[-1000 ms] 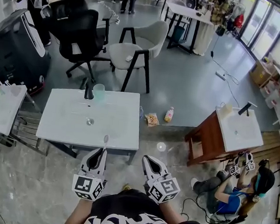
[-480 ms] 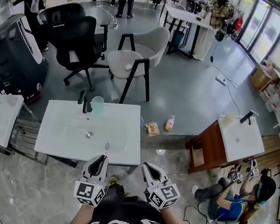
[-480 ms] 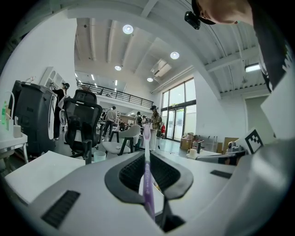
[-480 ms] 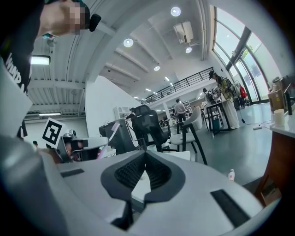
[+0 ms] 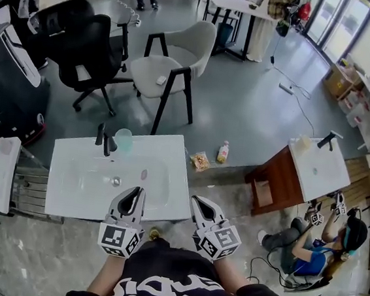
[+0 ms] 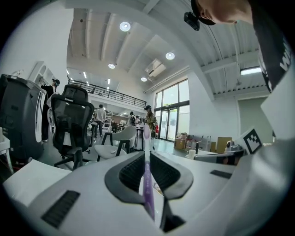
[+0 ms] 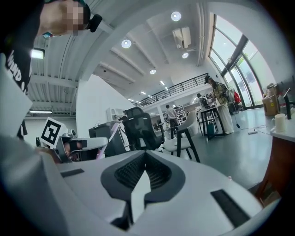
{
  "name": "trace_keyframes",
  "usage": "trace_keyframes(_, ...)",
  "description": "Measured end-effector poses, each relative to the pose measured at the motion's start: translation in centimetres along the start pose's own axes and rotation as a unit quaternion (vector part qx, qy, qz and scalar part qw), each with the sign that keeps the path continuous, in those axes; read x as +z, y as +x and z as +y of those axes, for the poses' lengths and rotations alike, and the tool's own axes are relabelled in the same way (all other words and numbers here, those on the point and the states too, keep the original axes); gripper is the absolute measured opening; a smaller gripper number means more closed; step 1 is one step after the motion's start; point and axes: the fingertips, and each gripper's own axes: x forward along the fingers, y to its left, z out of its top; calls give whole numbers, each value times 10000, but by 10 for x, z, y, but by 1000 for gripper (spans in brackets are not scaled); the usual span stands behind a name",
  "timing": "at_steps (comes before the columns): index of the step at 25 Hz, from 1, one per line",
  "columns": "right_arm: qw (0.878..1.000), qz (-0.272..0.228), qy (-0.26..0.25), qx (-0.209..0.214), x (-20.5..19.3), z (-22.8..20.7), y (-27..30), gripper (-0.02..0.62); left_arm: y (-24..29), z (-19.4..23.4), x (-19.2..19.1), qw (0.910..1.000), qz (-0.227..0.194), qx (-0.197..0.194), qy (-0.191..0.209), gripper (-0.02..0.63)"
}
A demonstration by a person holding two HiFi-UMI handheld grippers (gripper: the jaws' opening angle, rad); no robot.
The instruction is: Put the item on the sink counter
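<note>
**Toothbrush (image 6: 146, 177) clamped on the left, sink counter (image 5: 165, 198) dead ahead**

Carry is the step in hand, as I read it, with the set-down not yet done. The left gripper (image 5: 137, 192) has its jaws closed on a slim purple toothbrush, pinched low on the handle. The head stands up past the jaw tips toward 12 o'clock. In the head view that head shows over the counter's near side, above the surface and not on it. The right gripper (image 5: 197, 203) sits just beside the left one at 3 o'clock. Its jaws are pressed together with nothing between them.

The next move calls for easing the left gripper forward to 12 o'clock and down over flat counter top. I would pick the bare strip at 3 o'clock of the basin (image 5: 113, 173), since a round handle laid near the bowl's slope could roll in. Then I would tip the brush flat before letting the jaws part.

As for containers, the basin holds only its drain (image 5: 116, 181), as far as I can see. A pale green cup (image 5: 123, 138) stands at the counter's far edge, at 11 o'clock from the left gripper, just beside the black faucet (image 5: 104, 140). I cannot tell whether anything is in it.
</note>
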Motion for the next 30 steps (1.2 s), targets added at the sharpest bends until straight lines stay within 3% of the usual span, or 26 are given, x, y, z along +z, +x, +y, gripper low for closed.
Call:
trace_keyframes(14, 9989, -152, 20, -450, 21, -26, 43, 17, 61, 26, 8, 9987, 103, -500, -29, 51)
trace_keyframes(23, 9995, -116, -7, -310, 32, -51, 63, 17, 99, 26, 9, 9987, 152, -484, 19, 51)
trace_keyframes(30, 9998, -82, 9, -189, 31, -63, 75, 17, 120, 24, -12, 9981, 391, -468, -45, 51)
